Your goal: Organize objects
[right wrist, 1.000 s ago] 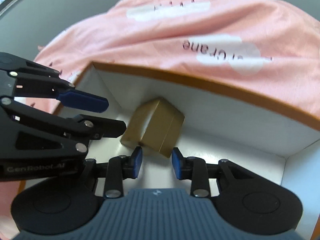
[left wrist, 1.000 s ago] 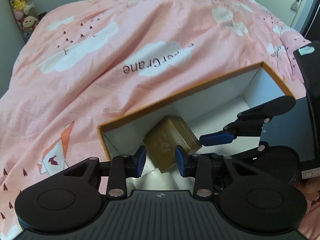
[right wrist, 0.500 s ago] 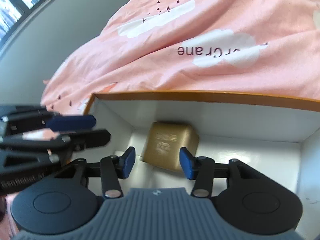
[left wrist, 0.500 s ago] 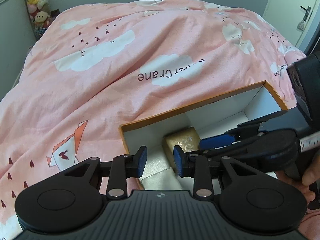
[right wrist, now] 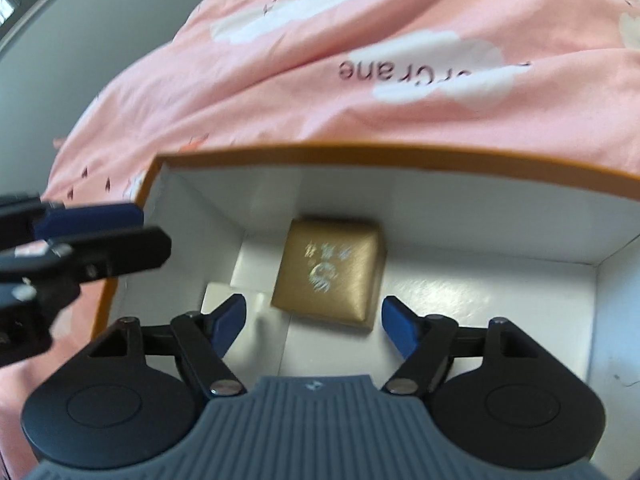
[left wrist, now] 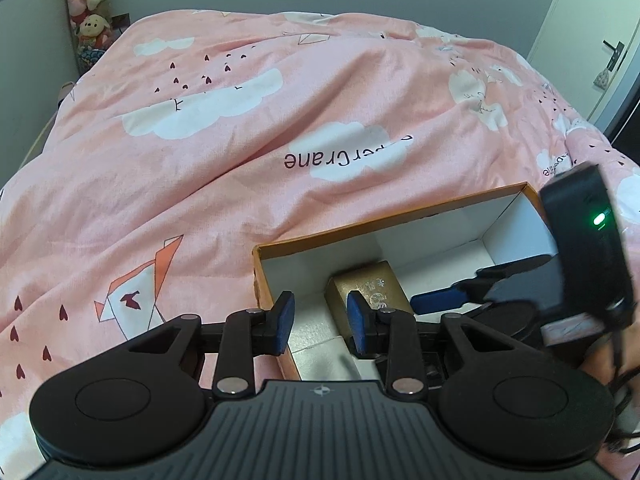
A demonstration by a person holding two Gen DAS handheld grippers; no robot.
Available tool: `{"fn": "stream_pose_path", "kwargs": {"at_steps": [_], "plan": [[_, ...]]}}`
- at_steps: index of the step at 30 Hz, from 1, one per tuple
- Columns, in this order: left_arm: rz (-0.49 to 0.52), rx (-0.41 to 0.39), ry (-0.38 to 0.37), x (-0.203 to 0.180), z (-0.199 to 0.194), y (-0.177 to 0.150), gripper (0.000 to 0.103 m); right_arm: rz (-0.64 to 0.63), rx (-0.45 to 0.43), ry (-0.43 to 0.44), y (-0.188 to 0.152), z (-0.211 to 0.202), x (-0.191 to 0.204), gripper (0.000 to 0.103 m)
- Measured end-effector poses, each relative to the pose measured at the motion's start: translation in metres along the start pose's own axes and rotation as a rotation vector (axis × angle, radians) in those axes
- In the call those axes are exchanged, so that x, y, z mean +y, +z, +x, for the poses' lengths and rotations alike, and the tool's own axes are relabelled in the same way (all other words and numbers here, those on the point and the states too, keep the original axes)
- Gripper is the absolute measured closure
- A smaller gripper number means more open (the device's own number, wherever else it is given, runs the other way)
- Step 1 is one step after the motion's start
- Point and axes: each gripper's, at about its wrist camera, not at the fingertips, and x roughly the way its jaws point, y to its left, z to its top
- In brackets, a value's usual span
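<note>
While the right gripper (right wrist: 314, 320) hung over the open orange-rimmed cardboard box with a white interior (right wrist: 400, 160), its jaws were opening, and the small gold rigid gift box with a silver emblem on its lid (right wrist: 330, 272) lay flat on the box floor beyond the fingertips, touched by neither pad. That gold box sat near the left inner corner, close to the far wall. It looked light and stiff, a hard-shelled case with rounded edges and a brushed, satiny finish (probably somewhat slippery under smooth pads). Its two opposite side walls seemed the best place to grip, low down and square-on, since the curved lid edge could let the pads ride up. The left gripper (left wrist: 320, 322) hovered over the near left corner of the big box, jaws narrow with nothing between them. All of this rested on a pink duvet printed with white clouds (left wrist: 240, 140).
</note>
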Motion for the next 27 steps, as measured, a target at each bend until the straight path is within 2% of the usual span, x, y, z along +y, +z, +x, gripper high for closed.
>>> {"fn": "stream_pose_path", "kwargs": {"at_steps": [3, 4, 7, 11, 12, 13, 14, 18, 20, 22, 24, 27], "plan": [[-0.012, -0.005, -0.013, 0.003, -0.001, -0.002, 0.067, -0.03, 0.005, -0.051, -0.002, 0.011, 0.008, 0.034], [-0.016, -0.009, -0.016, 0.003, -0.002, -0.003, 0.067, -0.043, 0.011, -0.075, -0.003, 0.014, 0.01, 0.041], [-0.024, -0.029, -0.024, 0.005, -0.006, -0.004, 0.067, -0.056, 0.008, -0.089, -0.004, 0.01, 0.012, 0.041], [-0.041, -0.055, -0.022, 0.011, -0.01, -0.004, 0.067, -0.035, -0.044, -0.069, -0.003, -0.012, 0.011, 0.042], [-0.049, -0.059, -0.016, 0.013, -0.011, -0.003, 0.067, -0.025, -0.06, -0.053, -0.001, -0.017, 0.01, 0.047], [-0.059, -0.061, -0.01, 0.015, -0.011, -0.003, 0.067, -0.02, -0.083, -0.058, 0.002, -0.022, 0.01, 0.066], [-0.066, -0.061, -0.007, 0.017, -0.011, -0.003, 0.067, -0.023, -0.103, -0.068, 0.005, -0.026, 0.011, 0.075], [-0.081, -0.056, 0.002, 0.022, -0.012, -0.006, 0.067, 0.076, -0.093, 0.018, 0.021, -0.026, 0.001, 0.074], [-0.081, -0.053, -0.001, 0.023, -0.012, -0.008, 0.067, 0.102, -0.08, 0.037, 0.024, -0.022, -0.001, 0.068], [-0.082, -0.049, -0.001, 0.025, -0.011, -0.009, 0.067, 0.097, -0.065, 0.016, 0.024, -0.017, 0.0, 0.066], [-0.087, -0.048, -0.001, 0.027, -0.011, -0.01, 0.067, 0.099, -0.031, -0.013, 0.023, -0.01, 0.0, 0.058], [-0.098, -0.048, -0.003, 0.03, -0.01, -0.012, 0.067, 0.135, -0.014, -0.007, 0.018, -0.004, -0.007, 0.052]]}}
